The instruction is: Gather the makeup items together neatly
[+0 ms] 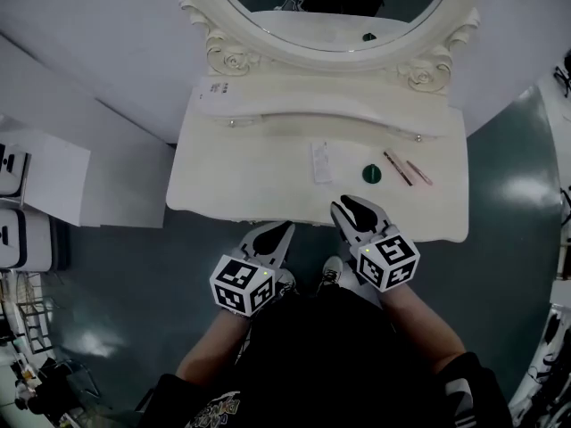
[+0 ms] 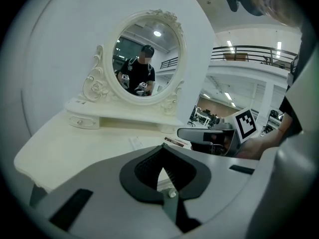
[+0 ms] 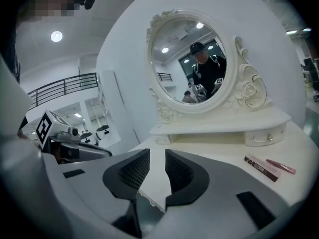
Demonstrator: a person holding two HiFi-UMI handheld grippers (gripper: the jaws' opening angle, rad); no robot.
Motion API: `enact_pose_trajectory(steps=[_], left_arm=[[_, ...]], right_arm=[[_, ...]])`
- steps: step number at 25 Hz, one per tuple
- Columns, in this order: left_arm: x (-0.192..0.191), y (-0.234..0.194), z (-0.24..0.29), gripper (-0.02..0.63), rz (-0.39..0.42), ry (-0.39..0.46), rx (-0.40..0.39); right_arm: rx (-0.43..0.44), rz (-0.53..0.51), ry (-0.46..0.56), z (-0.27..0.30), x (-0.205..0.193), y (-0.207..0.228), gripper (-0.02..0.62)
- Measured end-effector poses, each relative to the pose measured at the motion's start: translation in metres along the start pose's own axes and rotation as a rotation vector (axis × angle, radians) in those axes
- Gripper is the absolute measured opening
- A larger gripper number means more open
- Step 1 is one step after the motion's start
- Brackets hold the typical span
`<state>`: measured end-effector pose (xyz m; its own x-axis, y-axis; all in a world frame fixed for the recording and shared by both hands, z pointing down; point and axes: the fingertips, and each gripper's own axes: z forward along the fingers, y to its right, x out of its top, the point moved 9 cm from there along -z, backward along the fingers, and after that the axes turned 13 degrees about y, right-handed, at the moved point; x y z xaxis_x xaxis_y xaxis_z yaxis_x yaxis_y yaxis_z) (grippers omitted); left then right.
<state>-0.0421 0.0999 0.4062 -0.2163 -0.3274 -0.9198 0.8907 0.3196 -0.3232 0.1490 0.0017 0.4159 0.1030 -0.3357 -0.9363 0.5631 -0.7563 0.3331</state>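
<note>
On the cream vanity table point(image 1: 241, 185) lie a white flat packet point(image 1: 321, 161), a round green item point(image 1: 372, 174), a dark pencil point(image 1: 398, 168) and a pink pencil point(image 1: 419, 172). My right gripper point(image 1: 351, 206) hovers over the table's front edge, just short of the green item. Its jaws stand a little apart with nothing between them point(image 3: 157, 156). In the right gripper view the dark pencil point(image 3: 261, 167) and pink pencil point(image 3: 281, 166) lie ahead to the right. My left gripper point(image 1: 283, 229) is at the front edge, shut and empty point(image 2: 162, 151), with the packet point(image 2: 135, 143) ahead of it.
An oval mirror point(image 1: 330, 7) in a carved frame rises at the back of the table above a raised shelf with small drawers point(image 1: 321, 105). A white curved wall stands behind it. White cabinets point(image 1: 36, 194) are on the floor to the left.
</note>
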Motion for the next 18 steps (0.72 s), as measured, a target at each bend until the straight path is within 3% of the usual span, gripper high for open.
enact_pose_trajectory(steps=[9,18], left_arm=[[-0.011,0.008,0.022,0.008,0.008,-0.019,0.037],[-0.006,-0.017,0.034,0.008,0.012,-0.051,-0.036]], right_arm=[[-0.019,0.001,-0.043,0.012,-0.012,0.029,0.137],[-0.147,-0.021,-0.111,0.045,-0.034,0.038,0.23]])
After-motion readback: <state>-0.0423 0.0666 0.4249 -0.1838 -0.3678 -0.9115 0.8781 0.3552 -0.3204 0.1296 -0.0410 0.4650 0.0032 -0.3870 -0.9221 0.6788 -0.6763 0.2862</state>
